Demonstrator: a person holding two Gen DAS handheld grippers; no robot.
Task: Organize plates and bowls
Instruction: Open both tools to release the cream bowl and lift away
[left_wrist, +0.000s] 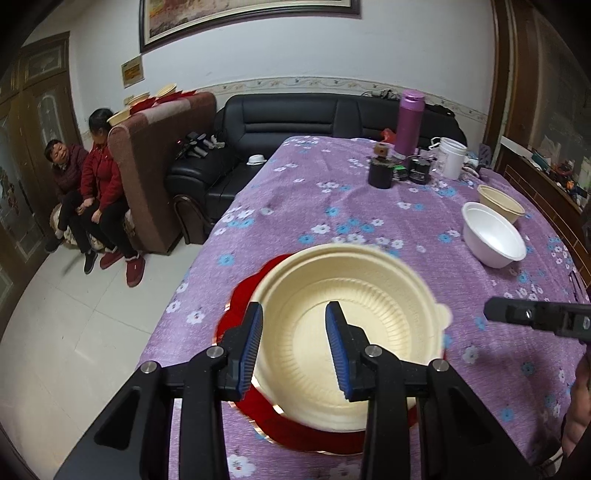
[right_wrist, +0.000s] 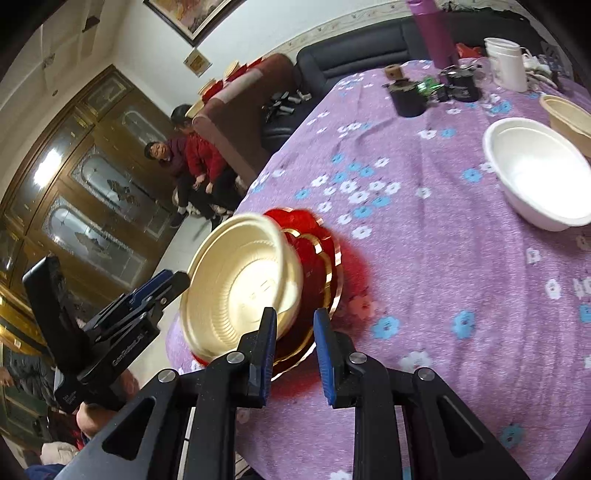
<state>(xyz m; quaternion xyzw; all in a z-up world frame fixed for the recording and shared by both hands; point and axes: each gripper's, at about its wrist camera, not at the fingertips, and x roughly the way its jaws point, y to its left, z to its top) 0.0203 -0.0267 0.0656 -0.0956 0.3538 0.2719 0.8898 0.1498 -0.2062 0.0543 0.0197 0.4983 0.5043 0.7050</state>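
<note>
The cream ribbed plastic bowl (left_wrist: 347, 325) sits in the red scalloped gold-edged plate (left_wrist: 255, 402) near your edge of the purple flowered counter (left_wrist: 369, 206). Your left tongs (left_wrist: 295, 347) stand parted over the bowl, gripping nothing. Your right tongs (right_wrist: 295, 354) hover narrowly apart beside the plate, empty. Beyond the bowl sit a white foam bowl (left_wrist: 493, 236) and another cream bowl (left_wrist: 500, 203).

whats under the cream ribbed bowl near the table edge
A red scalloped plate with a gold rim lies under the cream ribbed plastic bowl, on the purple flowered tablecloth. The bowl covers the plate's middle, so anything between them cannot be seen.
</note>
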